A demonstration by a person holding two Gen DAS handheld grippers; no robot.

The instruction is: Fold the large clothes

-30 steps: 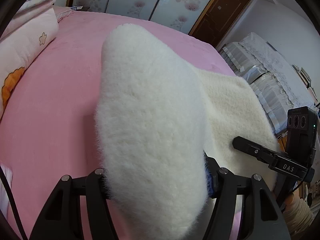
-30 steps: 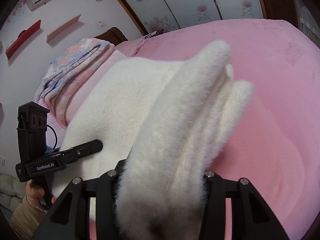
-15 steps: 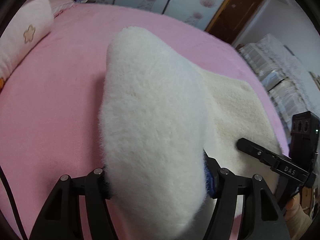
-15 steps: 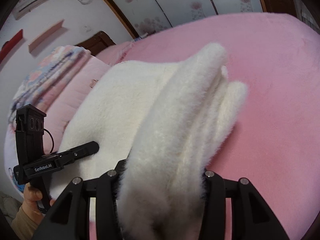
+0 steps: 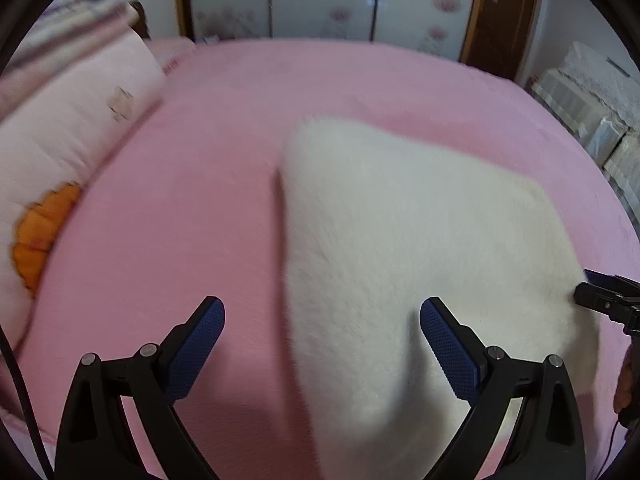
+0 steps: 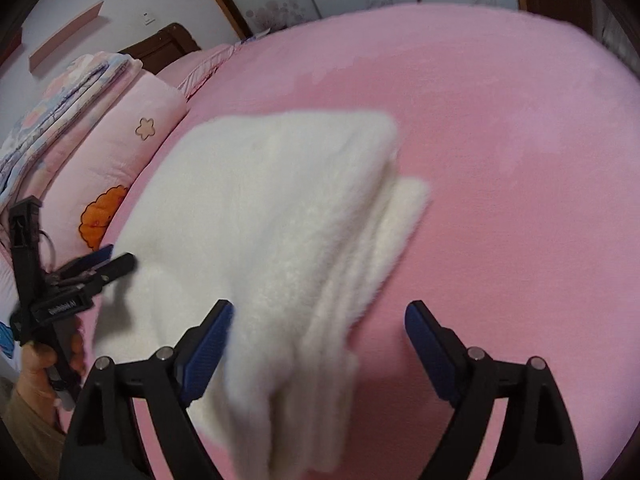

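Observation:
A fluffy white garment point(image 5: 400, 248) lies folded in layers on the pink bed point(image 5: 192, 208); it also shows in the right wrist view point(image 6: 272, 216). My left gripper point(image 5: 322, 332) is open and empty, its blue pads apart over the garment's near left edge. My right gripper point(image 6: 318, 336) is open and empty above the garment's near right corner. The left gripper also shows at the left of the right wrist view point(image 6: 108, 262), and a tip of the right gripper at the right edge of the left wrist view point(image 5: 600, 300).
A pink pillow point(image 5: 68, 148) with an orange print lies along the bed's left side, with a folded floral quilt point(image 6: 56, 96) on it. Wardrobe doors point(image 5: 320, 0) stand behind the bed. Covered furniture point(image 5: 600, 112) stands at the right.
Both grippers let go of the white garment and opened. The lifted fold has dropped flat onto the rest of the garment. Both grippers have pulled back a little.

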